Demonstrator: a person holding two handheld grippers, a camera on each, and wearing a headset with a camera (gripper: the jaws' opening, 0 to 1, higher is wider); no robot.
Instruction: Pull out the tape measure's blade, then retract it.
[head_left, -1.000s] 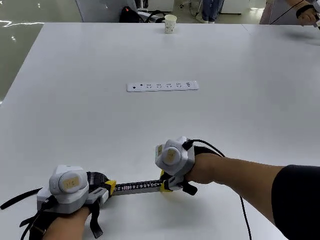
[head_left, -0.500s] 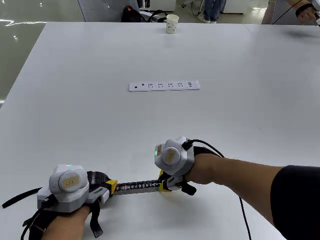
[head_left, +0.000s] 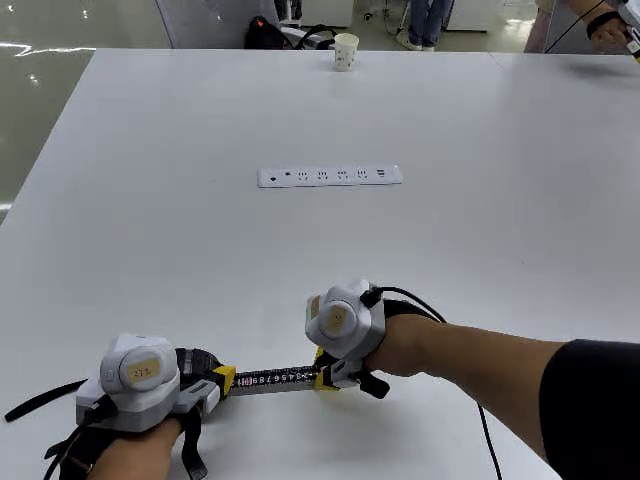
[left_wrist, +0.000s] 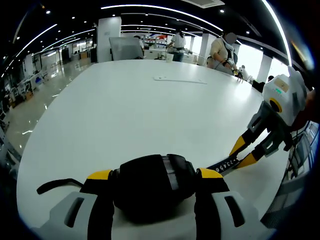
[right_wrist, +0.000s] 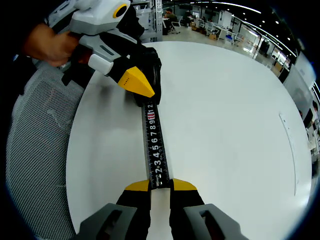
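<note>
Left gripper (left_wrist: 155, 183) is nearest the person, well on the near-left side of the power strip (head_left: 330, 176). Its jaws are closed in on both sides of the black tape measure case (head_left: 196, 360), so the case is clamped between the yellow tips and rests on the white table (head_left: 470, 220). The blade (right_wrist: 154, 145) runs out from the case toward the right, flat and just above the table, on the near side of the power strip and well apart from it. It's out only a short length, and the right gripper view shows numbers readable up to about 12. Right gripper (right_wrist: 160, 186) is at the blade's free end, roughly straight in front of the power strip on the near side. Its jaws are nearly closed and pinch the blade tip around the 1–2 marks; the hook itself is hidden by the tips. Paper cup (head_left: 345, 49) stands beyond the power strip at the table's far edge and isn't involved. Progress, judged: both grips are set and the blade is partly out. The stills can't show whether this is the pull or the return. Retraction is not finished, since the blade is not back in the case. Likely left: feed the blade back under control, then let go.
</note>
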